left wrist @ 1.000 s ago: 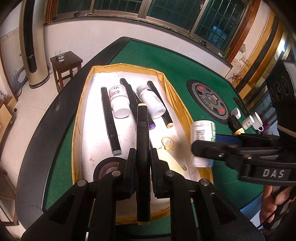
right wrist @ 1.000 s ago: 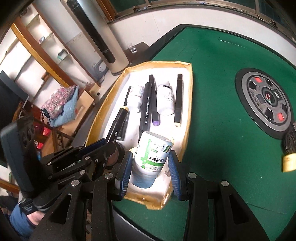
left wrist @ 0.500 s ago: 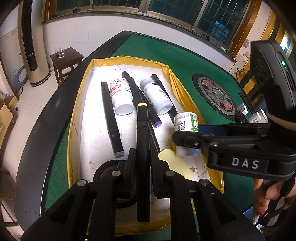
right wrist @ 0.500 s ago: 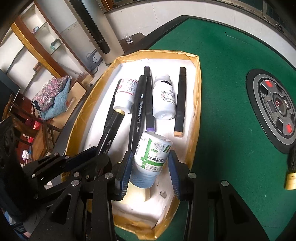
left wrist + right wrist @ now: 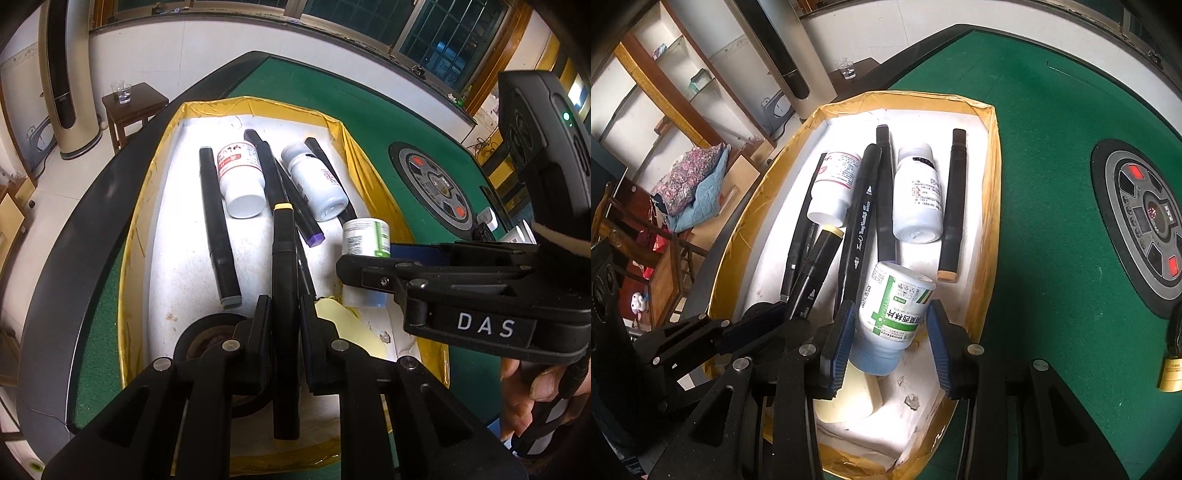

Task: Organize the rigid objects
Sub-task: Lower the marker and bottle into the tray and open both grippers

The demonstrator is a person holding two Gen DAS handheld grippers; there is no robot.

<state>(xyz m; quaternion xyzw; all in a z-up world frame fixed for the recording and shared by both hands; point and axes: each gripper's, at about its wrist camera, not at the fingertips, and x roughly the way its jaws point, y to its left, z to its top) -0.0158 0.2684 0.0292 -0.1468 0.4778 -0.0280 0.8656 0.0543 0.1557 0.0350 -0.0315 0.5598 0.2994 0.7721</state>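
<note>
My left gripper is shut on a black marker with a yellow end, held lengthwise over the white tray with yellow taped rim. My right gripper has its jaws spread around a green-labelled white bottle with a blue cap, cap toward the camera, low over the tray's near end; the right pad stands clear of it. The bottle also shows in the left wrist view. Two white bottles and several black markers lie in the tray.
A black tape roll and a pale yellow pad lie at the tray's near end. The tray sits on a green felt table with a round control panel. A padlock lies at the right.
The right gripper carried the green-labelled bottle further over the tray and lower, and its jaws have spread apart from the bottle. The left gripper moved slightly forward with its marker.
</note>
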